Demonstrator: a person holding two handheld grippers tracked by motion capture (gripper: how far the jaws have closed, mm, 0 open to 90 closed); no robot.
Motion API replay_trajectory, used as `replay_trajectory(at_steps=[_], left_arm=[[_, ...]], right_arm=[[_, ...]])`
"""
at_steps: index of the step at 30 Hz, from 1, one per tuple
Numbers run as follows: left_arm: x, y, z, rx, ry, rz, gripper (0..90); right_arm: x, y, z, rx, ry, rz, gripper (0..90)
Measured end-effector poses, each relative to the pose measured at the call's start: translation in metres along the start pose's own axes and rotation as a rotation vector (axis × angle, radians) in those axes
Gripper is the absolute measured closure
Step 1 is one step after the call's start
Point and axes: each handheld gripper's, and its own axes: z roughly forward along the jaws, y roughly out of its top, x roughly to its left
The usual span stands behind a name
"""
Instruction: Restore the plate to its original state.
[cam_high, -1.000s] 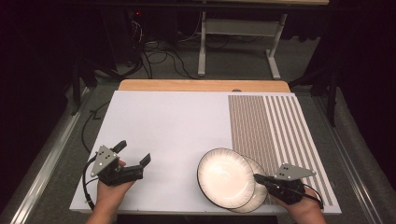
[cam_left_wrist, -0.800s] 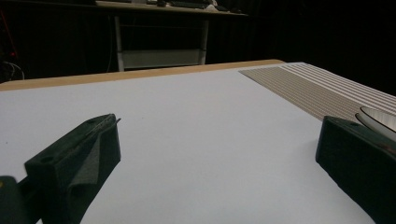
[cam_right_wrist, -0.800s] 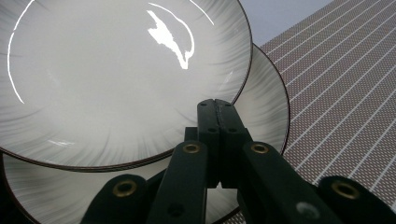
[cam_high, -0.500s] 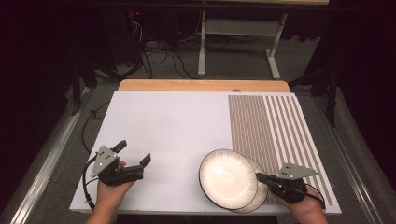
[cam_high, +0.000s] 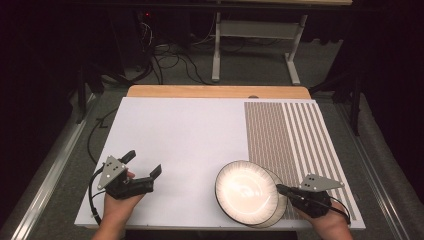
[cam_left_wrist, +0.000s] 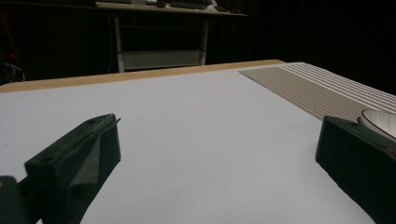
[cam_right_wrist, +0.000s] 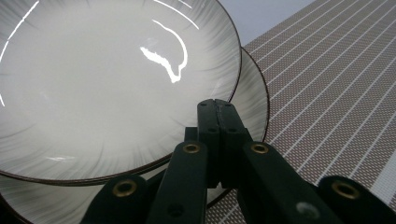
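Item: two white ribbed plates, stacked, near front edge of worktop (cam_high: 190, 130), partly over striped mat (cam_high: 300, 135).
Upper plate (cam_high: 246, 191): tilted up off lower plate (cam_high: 278, 200), rim pinched in closed fingers of right gripper (cam_high: 283, 189).
Left gripper (cam_high: 145, 169): fingers spread wide, nothing held, resting apart at left.
Step, by my reckoning: separating top plate. Next: lift clear, steady wrist, find a landing spot.

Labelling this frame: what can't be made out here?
- Lower white ribbed plate: mostly covered by the upper white ribbed plate, high view.
- Right gripper: jaws closed at the upper plate's rim; whether they pinch it is hidden behind the jaws.
- Left gripper: open; hand cut by bottom edge.
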Motion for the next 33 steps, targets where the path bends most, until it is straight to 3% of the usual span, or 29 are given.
replay_trajectory(at_steps=[33], left_arm=[[-0.002, 0.000, 0.001, 0.005, 0.002, 0.012, 0.8]], right_arm=[[-0.013, -0.008, -0.014, -0.036, -0.064, 0.059, 90.0]])
